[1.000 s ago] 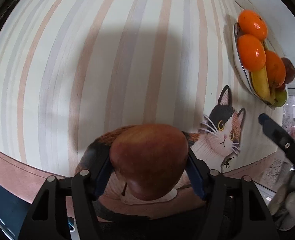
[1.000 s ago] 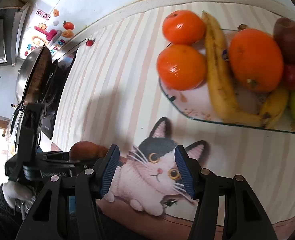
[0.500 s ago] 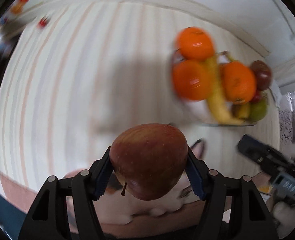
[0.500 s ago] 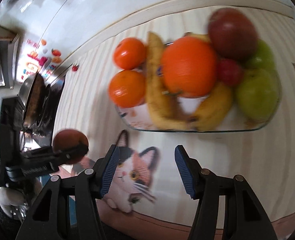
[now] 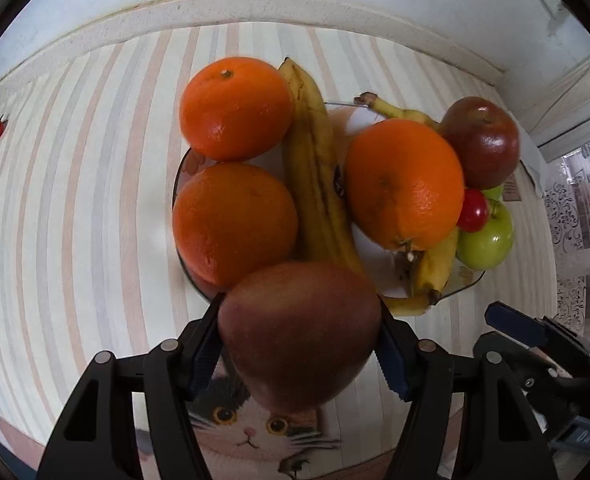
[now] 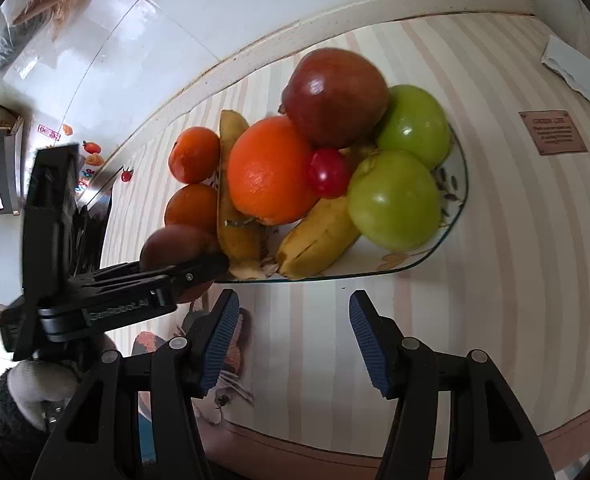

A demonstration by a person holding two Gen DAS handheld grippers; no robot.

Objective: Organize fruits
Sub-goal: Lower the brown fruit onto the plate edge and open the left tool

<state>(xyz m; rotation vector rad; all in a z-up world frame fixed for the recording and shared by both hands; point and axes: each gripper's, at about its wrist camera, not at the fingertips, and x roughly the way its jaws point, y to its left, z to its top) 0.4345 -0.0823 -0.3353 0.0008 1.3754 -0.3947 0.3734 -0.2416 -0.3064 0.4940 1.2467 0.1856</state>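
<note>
The left gripper [image 5: 299, 344] clamps a red apple [image 5: 299, 332] at the near edge of the fruit plate [image 6: 461, 176]; the right gripper [image 6: 295, 340] hangs half-open, empty.

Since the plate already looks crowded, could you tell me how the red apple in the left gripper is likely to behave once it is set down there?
The red apple is round and smooth, so it would probably roll. The plate looks shallow, with fruit piled over most of it, so little would stop the apple. The left gripper grips it by its curved sides, so it may slip.
</note>
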